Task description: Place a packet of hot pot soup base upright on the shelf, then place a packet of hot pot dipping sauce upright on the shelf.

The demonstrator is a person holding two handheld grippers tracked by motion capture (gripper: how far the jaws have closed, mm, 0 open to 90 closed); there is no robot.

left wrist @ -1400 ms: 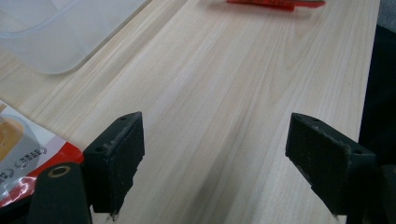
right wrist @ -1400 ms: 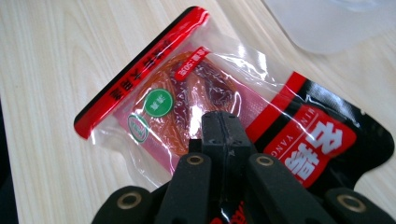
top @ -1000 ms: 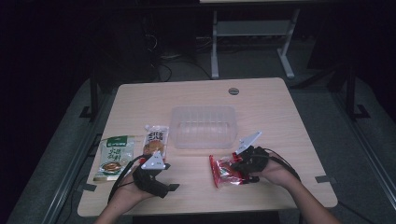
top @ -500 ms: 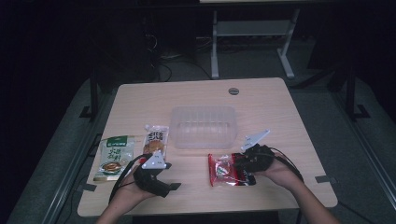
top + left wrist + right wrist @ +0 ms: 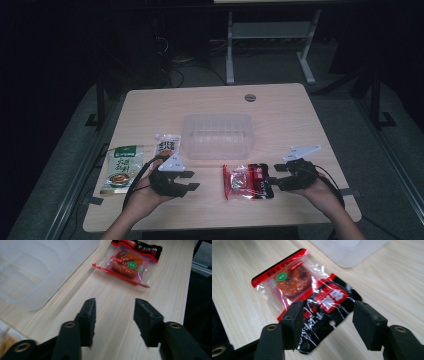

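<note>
A: Table?
B: Light wood, bearing all items

A: Clear plastic container?
B: Centred on the table, open side up, just beyond the red snack packet

A: Green food pouch and white sachet?
B: At the left, beside the left gripper

A: Red snack packet?
B: Flat on the wood between both grippers, black end toward the right gripper

A: Right jaws?
B: Just been opening; apart, packet's black end lying between them, pads not pressing it

A: Left jaws?
B: Just been closing; apart over bare wood, nothing between them
</note>
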